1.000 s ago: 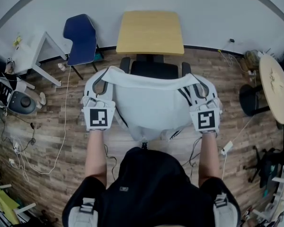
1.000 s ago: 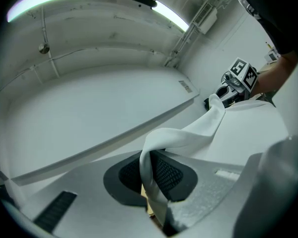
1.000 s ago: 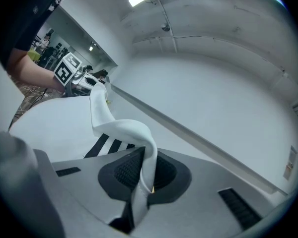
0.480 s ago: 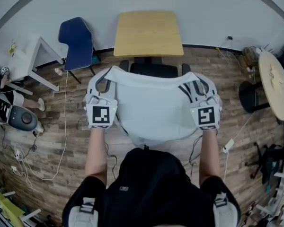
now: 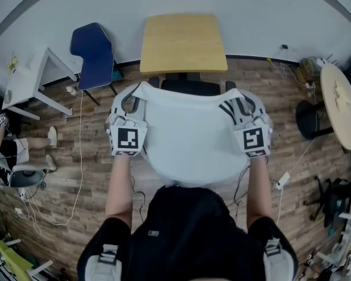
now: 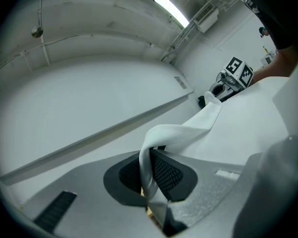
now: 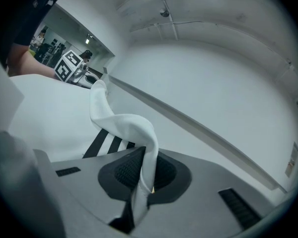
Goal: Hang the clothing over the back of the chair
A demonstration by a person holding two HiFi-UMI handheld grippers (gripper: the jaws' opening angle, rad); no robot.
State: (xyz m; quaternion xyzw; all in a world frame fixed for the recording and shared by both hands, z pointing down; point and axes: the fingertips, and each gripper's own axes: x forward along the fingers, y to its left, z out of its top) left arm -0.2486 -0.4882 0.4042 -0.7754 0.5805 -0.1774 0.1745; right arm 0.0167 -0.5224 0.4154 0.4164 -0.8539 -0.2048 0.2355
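A white garment (image 5: 190, 142) with black stripes at one shoulder hangs stretched between my two grippers in the head view. It covers most of the black office chair (image 5: 190, 86), whose top edge shows just beyond the cloth. My left gripper (image 5: 127, 107) is shut on the garment's left upper edge (image 6: 150, 175). My right gripper (image 5: 245, 106) is shut on the right upper edge (image 7: 145, 175), near the black stripes (image 7: 109, 144). Both gripper views show a twisted fold of white cloth pinched between the dark pads, with a pale wall behind.
A wooden table (image 5: 183, 41) stands against the wall beyond the chair. A blue chair (image 5: 93, 54) and a white table (image 5: 26, 84) are at the left, a round table (image 5: 339, 104) at the right. Cables (image 5: 76, 174) trail over the wood floor. A person's legs (image 5: 23, 142) show at the far left.
Both grippers have carried the garment forward toward the black chair and slightly down. The cloth now spreads wider and hides more of the chair.
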